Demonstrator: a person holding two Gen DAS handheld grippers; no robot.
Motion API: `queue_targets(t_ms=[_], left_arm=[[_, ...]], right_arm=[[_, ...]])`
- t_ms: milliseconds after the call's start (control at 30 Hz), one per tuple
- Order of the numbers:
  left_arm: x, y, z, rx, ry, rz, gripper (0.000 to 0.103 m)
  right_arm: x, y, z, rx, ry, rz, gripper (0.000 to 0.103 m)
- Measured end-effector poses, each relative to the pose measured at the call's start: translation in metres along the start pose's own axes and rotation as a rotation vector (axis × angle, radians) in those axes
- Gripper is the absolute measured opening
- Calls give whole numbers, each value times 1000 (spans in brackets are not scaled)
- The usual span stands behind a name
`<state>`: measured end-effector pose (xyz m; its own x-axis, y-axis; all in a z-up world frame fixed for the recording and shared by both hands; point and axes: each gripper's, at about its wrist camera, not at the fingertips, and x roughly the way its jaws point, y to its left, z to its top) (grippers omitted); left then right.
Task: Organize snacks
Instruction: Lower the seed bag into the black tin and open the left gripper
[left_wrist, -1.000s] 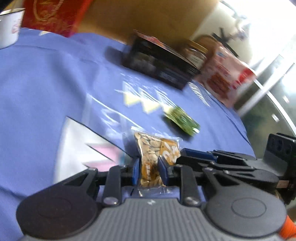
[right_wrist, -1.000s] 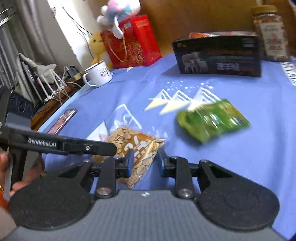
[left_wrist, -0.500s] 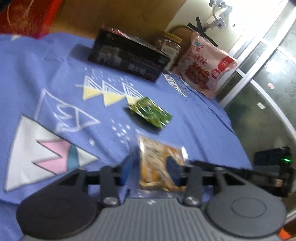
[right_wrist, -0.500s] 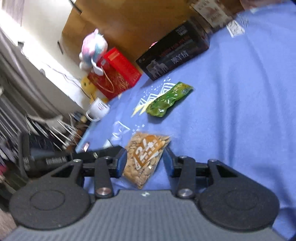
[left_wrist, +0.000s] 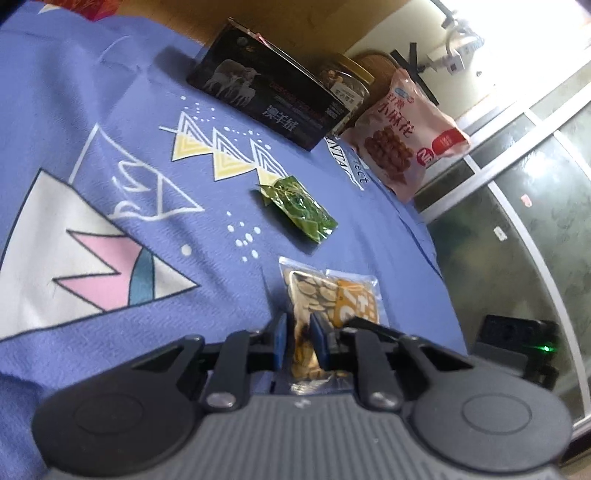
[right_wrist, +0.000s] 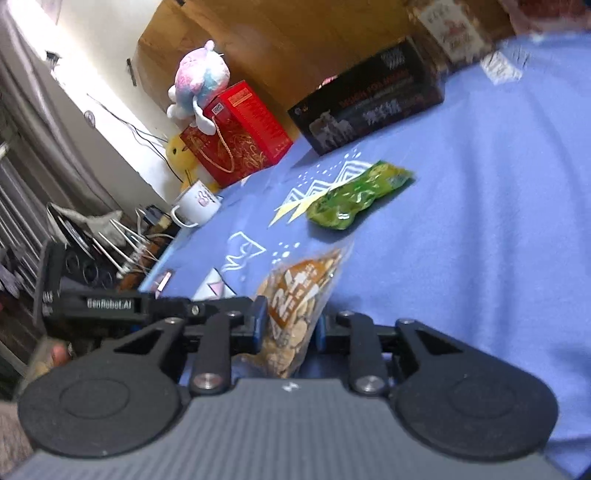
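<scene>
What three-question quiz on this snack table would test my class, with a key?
1. True or false: the left hand-held gripper is shut on the seed packet.
2. Which lies nearer the black box: (a) the green packet or (b) the seed packet?
3. Fill in: the pink plush sits on the ___ gift bag.

Key: 1 true; 2 a; 3 red.

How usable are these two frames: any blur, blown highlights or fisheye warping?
Left wrist: sharp on the seed packet, window blown white, door frame bowed by fisheye. Right wrist: motion-smeared, black box lettering unreadable, upper-left wall overexposed.
</scene>
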<state>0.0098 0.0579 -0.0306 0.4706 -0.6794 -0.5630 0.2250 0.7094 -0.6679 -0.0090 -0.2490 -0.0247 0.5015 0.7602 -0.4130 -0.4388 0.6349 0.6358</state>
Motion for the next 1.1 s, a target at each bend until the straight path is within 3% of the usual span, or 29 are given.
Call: queue_targets(t_ms=[133, 200, 400, 567, 733, 833, 967, 1000, 1100], left_arm=[[1, -2, -1, 16, 0, 11, 15], [1, -2, -2, 13, 0, 9, 15], [-5, -9, 20, 64, -44, 17, 14], [-17, -29, 97, 154, -176, 26, 15], [15, -38, 196, 214, -312, 113, 18], [46, -24, 235, 187, -319, 199, 18], [72, -11, 246, 199, -306, 316, 18], [76, -11, 244, 211, -300, 333, 19], [77, -18, 236, 242, -322, 376, 46]], right_arm=[[-20, -6, -9, 14, -4, -21, 30], [-24, -8, -13, 28, 3, -20, 25], [-6, -5, 6, 3, 31, 8, 17], [9, 4, 82, -72, -93, 55, 17], [53, 9, 174, -234, -254, -30, 17], [97, -4, 209, -289, -249, -102, 17], [140, -24, 227, -312, -180, -165, 18], [147, -27, 228, -322, -169, -181, 21], [159, -23, 221, -377, -140, -236, 22]])
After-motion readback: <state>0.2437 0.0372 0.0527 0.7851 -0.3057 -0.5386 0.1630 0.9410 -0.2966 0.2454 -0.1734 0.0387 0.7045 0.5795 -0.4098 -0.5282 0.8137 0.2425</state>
